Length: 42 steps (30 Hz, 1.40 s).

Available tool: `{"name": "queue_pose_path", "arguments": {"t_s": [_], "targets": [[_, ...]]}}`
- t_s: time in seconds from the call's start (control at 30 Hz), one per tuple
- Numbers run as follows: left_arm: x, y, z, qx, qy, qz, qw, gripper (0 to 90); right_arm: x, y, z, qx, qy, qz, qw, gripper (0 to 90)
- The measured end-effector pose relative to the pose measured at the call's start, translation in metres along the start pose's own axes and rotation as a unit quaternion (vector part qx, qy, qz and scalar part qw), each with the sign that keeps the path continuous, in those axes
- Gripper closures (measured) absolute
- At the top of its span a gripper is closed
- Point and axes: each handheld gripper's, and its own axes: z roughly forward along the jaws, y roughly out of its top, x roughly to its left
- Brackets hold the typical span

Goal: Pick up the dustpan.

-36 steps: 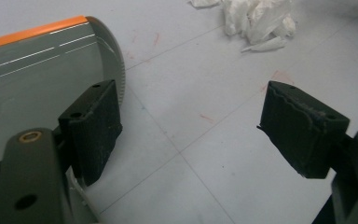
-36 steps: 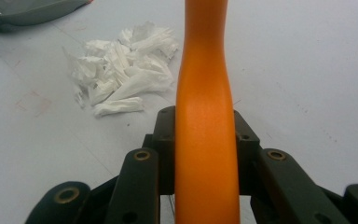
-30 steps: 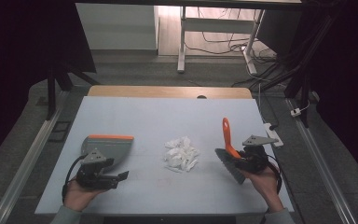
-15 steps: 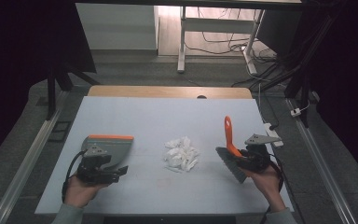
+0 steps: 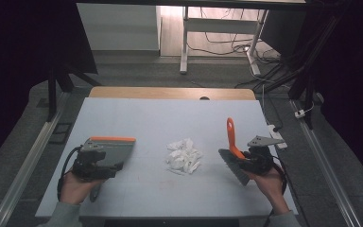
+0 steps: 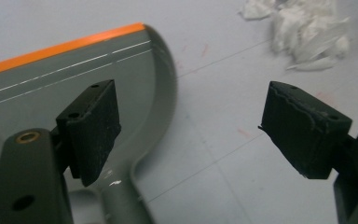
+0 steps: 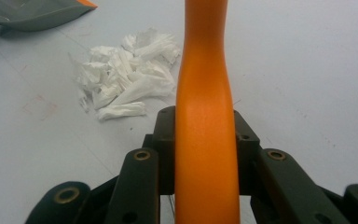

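Paper scraps [image 5: 183,156] heaped mid-table, between grey dustpan [image 5: 111,150] at left and brush [image 5: 233,150] at right. Right gripper [image 7: 205,154] pinches the orange brush handle; left gripper [image 6: 212,123] spread wide, dustpan handle not yet between its jaws. Risk: an unheld pan would likely slide when swept into, scattering scraps

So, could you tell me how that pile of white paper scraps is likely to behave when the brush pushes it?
The paper scraps look thin, loose and crumpled, so probably very light. Pushed by the brush, they would likely scatter rather than move together, and some may slide on the smooth table.
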Motion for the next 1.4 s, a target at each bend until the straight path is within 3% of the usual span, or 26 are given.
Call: {"name": "queue_pose_path", "arguments": {"t_s": [0.3,0.53,0.77,1.07,1.4], "targets": [[0.02,-0.01,-0.005,0.024,0.027,-0.028,0.999,19.2,0.003,-0.001,0.006,0.013,0.0,-0.004,0.9999,70.3],[0.028,-0.021,-0.003,0.058,0.026,-0.049,0.9968,17.7,0.003,-0.002,0.005,0.012,-0.001,-0.003,0.9999,70.3],[0.031,-0.031,0.007,0.099,0.036,-0.066,0.9923,13.9,0.003,-0.002,0.006,0.013,-0.001,-0.002,0.9999,70.3],[0.034,-0.04,0.02,0.128,0.035,-0.087,0.9874,12.1,0.002,-0.003,0.007,0.016,-0.002,-0.004,0.9999,70.2],[0.035,-0.044,0.033,0.131,0.03,-0.103,0.9856,16.7,0.003,-0.004,0.008,0.017,-0.001,-0.004,0.9998,70.3]]}}
